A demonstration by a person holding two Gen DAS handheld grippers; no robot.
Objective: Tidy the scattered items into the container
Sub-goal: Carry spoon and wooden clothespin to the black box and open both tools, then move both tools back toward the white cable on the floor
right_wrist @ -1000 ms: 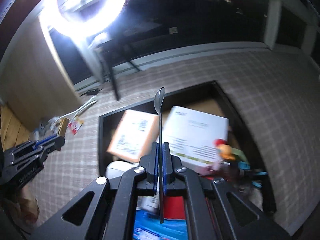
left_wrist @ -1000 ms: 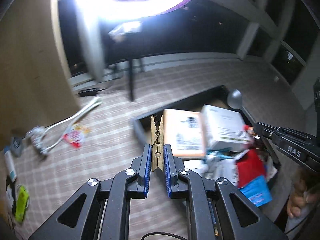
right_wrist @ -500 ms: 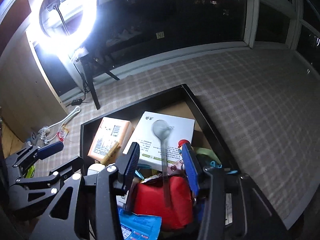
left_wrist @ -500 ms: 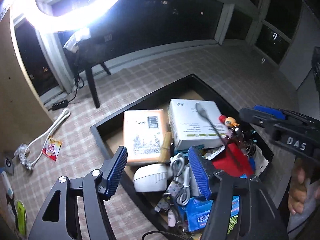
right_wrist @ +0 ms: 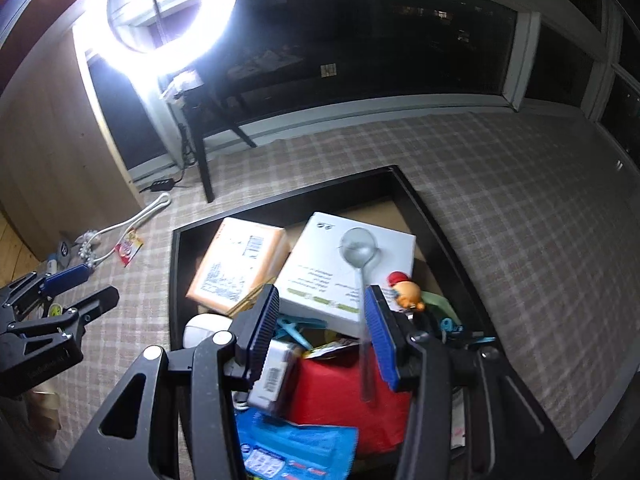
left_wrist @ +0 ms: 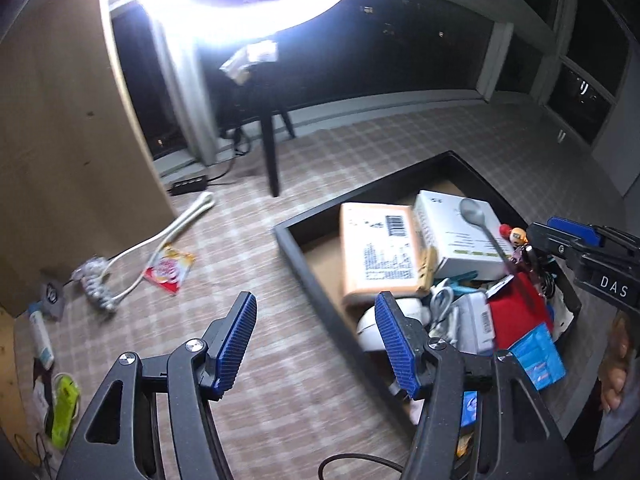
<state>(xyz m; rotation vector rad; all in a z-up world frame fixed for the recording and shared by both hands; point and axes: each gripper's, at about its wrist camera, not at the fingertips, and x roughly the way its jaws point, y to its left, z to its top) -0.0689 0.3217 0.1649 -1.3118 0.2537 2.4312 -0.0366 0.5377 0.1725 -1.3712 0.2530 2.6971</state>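
Both grippers hover with jaws apart and empty over the black container, the spoon and clothespin already inside. The snack packet lies on the carpet up and left of the left gripper, the nearer one; the right gripper is above the container.

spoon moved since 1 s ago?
Yes. The spoon has left the right gripper and dropped into the black tray, lying across the white box.

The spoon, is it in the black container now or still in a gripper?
In the container. The spoon lies across the white box and red packet inside the black container; the right gripper is open.
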